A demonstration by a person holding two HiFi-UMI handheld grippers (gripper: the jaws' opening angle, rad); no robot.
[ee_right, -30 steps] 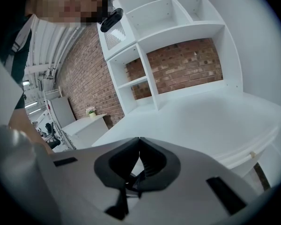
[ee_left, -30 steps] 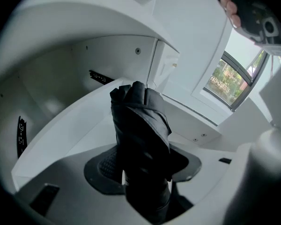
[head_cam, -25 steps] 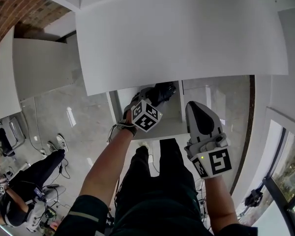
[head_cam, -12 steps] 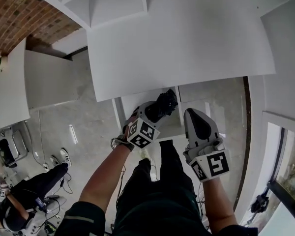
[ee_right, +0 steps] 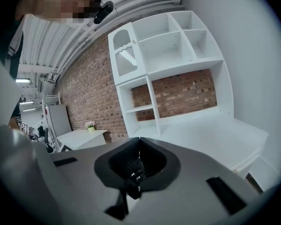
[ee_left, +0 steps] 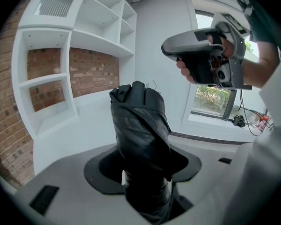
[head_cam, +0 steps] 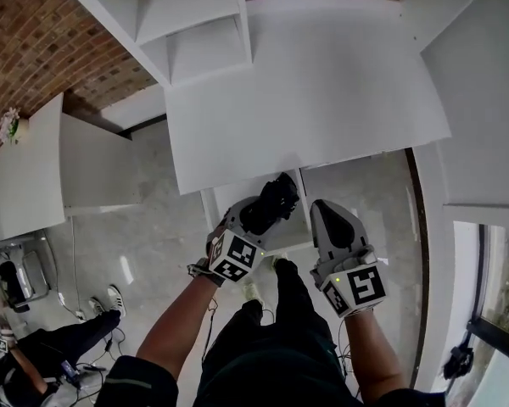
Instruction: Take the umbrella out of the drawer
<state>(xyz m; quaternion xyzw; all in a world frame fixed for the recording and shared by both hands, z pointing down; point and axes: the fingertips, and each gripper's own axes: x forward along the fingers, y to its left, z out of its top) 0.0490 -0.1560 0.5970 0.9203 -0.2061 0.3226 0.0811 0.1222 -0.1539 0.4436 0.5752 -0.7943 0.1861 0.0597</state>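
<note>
A black folded umbrella [head_cam: 271,203] is clamped in my left gripper [head_cam: 263,214], above the open white drawer [head_cam: 223,195] under the desk's front edge. In the left gripper view the umbrella [ee_left: 140,125] stands up between the jaws of the left gripper [ee_left: 143,177], its wrapped fabric filling the gap. My right gripper [head_cam: 324,209] hovers just right of the umbrella, apart from it, and holds nothing. Its jaws meet in a closed seam in the right gripper view [ee_right: 139,146]. The left gripper view also catches the right gripper [ee_left: 203,50] in a hand.
A white desk top [head_cam: 305,83] lies ahead with a white shelf unit [head_cam: 195,24] against a brick wall [head_cam: 34,49]. A white side table [head_cam: 25,176] bears a small plant [head_cam: 13,125]. A person [head_cam: 34,354] sits on the floor at left. A window [head_cam: 492,312] is right.
Both grippers have risen. The left one lifted the umbrella up from the drawer towards desk height. The right one stayed shut beside it.
</note>
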